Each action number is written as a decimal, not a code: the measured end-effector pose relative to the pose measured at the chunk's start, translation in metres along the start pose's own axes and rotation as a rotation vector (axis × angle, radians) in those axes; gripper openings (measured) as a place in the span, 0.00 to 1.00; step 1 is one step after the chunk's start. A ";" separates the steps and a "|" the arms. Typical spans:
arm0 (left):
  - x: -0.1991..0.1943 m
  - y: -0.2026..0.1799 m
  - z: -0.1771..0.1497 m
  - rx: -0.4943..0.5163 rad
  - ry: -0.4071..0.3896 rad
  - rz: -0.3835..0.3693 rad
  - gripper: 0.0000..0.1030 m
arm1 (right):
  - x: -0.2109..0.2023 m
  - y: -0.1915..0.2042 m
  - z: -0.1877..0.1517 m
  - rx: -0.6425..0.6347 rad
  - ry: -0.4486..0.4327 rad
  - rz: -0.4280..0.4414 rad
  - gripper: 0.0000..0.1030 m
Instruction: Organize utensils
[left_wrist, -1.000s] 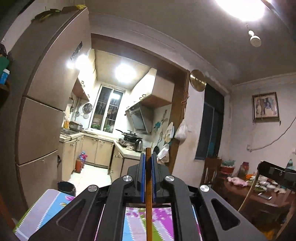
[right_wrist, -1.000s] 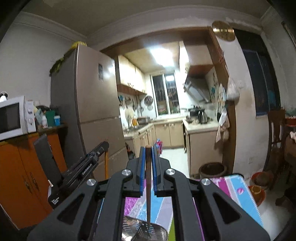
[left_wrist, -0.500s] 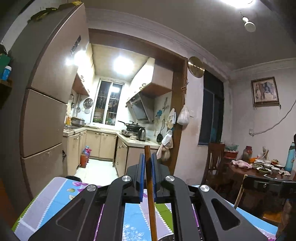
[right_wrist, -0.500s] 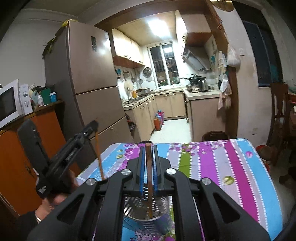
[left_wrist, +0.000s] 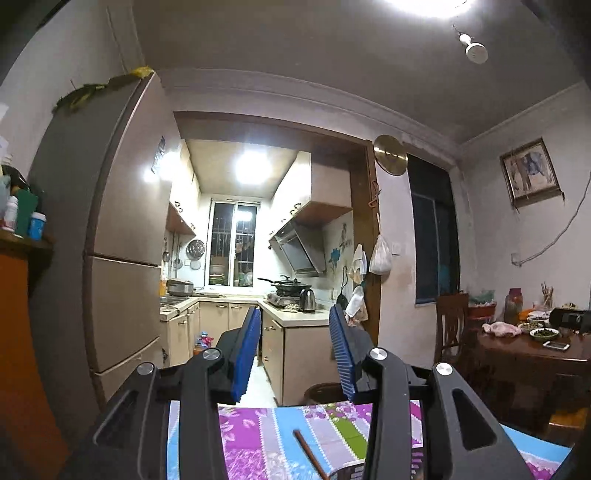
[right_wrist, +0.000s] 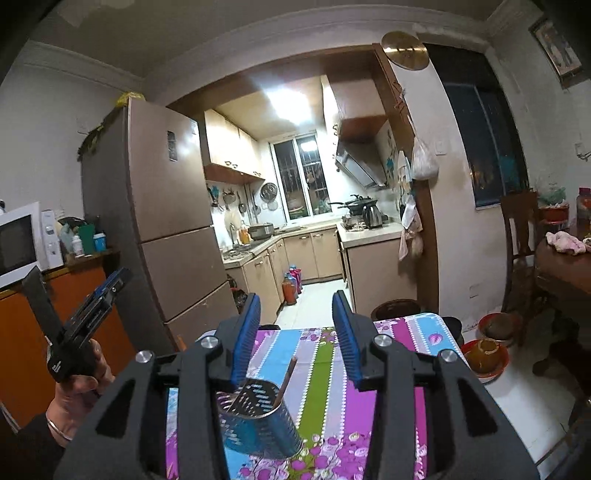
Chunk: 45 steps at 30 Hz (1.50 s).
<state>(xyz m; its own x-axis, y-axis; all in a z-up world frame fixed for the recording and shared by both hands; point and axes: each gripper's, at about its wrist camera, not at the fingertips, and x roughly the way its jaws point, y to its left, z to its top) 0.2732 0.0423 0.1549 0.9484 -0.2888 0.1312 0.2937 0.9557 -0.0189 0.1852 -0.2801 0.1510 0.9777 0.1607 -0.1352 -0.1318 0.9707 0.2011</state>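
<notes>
A perforated metal utensil holder (right_wrist: 255, 417) stands on the flowered tablecloth (right_wrist: 321, 373). A brown chopstick (right_wrist: 287, 376) leans in it, top to the right. My right gripper (right_wrist: 295, 325) is open and empty above the holder. My left gripper (left_wrist: 293, 347) is open and empty; in its view a brown chopstick (left_wrist: 308, 452) slants below it, down to the holder's rim (left_wrist: 347, 472) at the bottom edge. The left gripper also shows in the right wrist view (right_wrist: 110, 284), raised at the left in a hand.
A tall fridge (right_wrist: 162, 221) and an orange cabinet (right_wrist: 22, 332) with a microwave (right_wrist: 18, 243) stand left of the table. A dark dining table (left_wrist: 532, 350) with dishes and a chair (left_wrist: 450, 325) are at the right. Bowls (right_wrist: 484, 354) sit on the floor.
Both grippers were shut on chopsticks and have opened. The chopsticks now rest in the holder. Both grippers have lifted and tilted up.
</notes>
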 end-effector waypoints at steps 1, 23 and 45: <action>-0.013 -0.003 0.002 0.019 0.005 0.019 0.38 | -0.009 0.003 -0.001 -0.006 -0.004 0.008 0.38; -0.274 -0.003 -0.081 0.116 0.263 0.438 0.95 | -0.168 0.060 -0.153 -0.157 0.046 -0.185 0.95; -0.298 -0.049 -0.196 0.002 0.761 -0.061 0.15 | -0.182 0.041 -0.238 -0.010 0.386 -0.063 0.75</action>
<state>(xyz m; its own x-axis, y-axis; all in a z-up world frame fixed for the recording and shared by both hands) 0.0000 0.0703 -0.0777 0.7519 -0.3002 -0.5870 0.3491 0.9366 -0.0319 -0.0376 -0.2267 -0.0470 0.8507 0.1547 -0.5023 -0.0773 0.9822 0.1714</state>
